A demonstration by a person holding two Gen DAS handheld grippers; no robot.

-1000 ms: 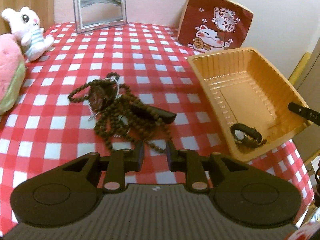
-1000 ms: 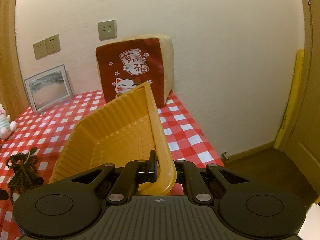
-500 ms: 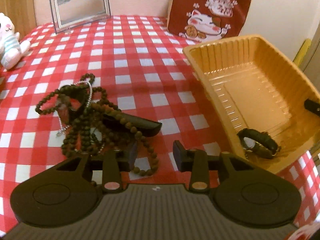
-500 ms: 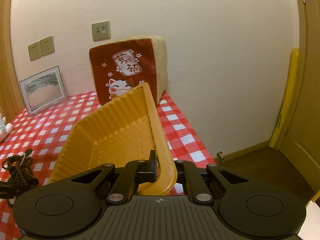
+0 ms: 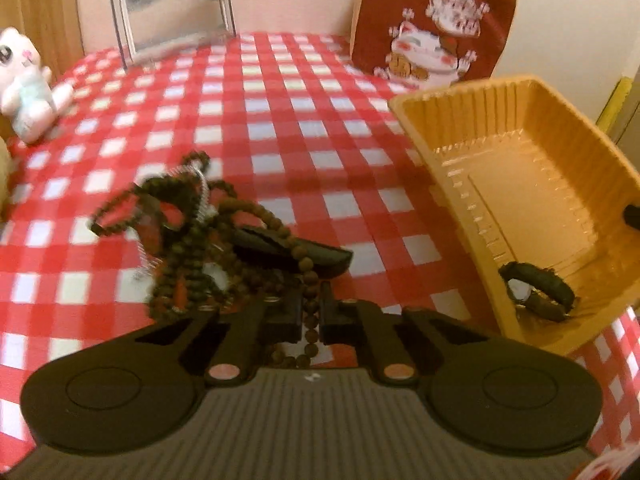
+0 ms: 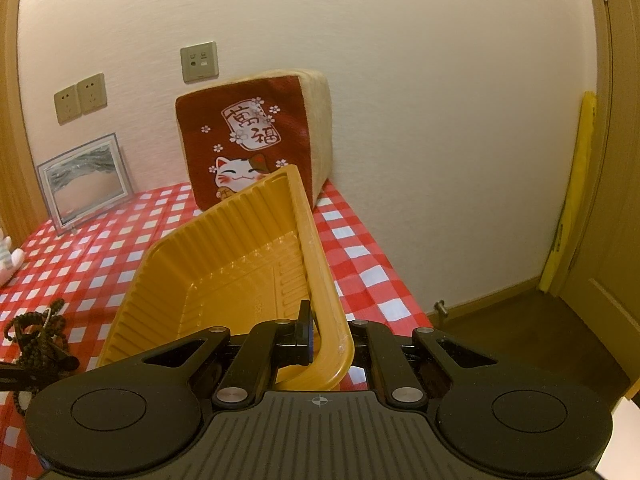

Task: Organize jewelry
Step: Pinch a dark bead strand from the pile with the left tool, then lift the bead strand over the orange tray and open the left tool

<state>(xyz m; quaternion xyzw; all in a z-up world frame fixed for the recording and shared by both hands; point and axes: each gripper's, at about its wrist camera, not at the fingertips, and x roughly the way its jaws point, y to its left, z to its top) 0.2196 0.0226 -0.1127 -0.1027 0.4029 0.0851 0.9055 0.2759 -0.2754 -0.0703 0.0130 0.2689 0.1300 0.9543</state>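
Note:
A tangle of brown bead necklaces point(image 5: 192, 240) with a silver chain and a black bar-shaped piece point(image 5: 292, 250) lies on the red checked tablecloth. My left gripper point(image 5: 310, 316) is shut on a strand of the brown beads at the near edge of the tangle. An orange plastic tray point(image 5: 520, 184) stands to the right, tilted, with a dark bracelet point(image 5: 536, 288) in its near corner. My right gripper point(image 6: 332, 336) is shut on the tray's rim point(image 6: 320, 280) and holds it tilted up. The bead tangle also shows in the right wrist view point(image 6: 36, 336) at far left.
A red lucky-cat cushion point(image 5: 432, 36) and a silver picture frame point(image 5: 172, 8) stand against the back wall. A white plush toy point(image 5: 24, 84) sits at the left edge. The table's right edge point(image 6: 384, 280) drops to the floor beside the tray.
My left gripper closed its fingers on a bead strand and drew nearer the tangle, which shifted. My right gripper kept its hold on the tray rim.

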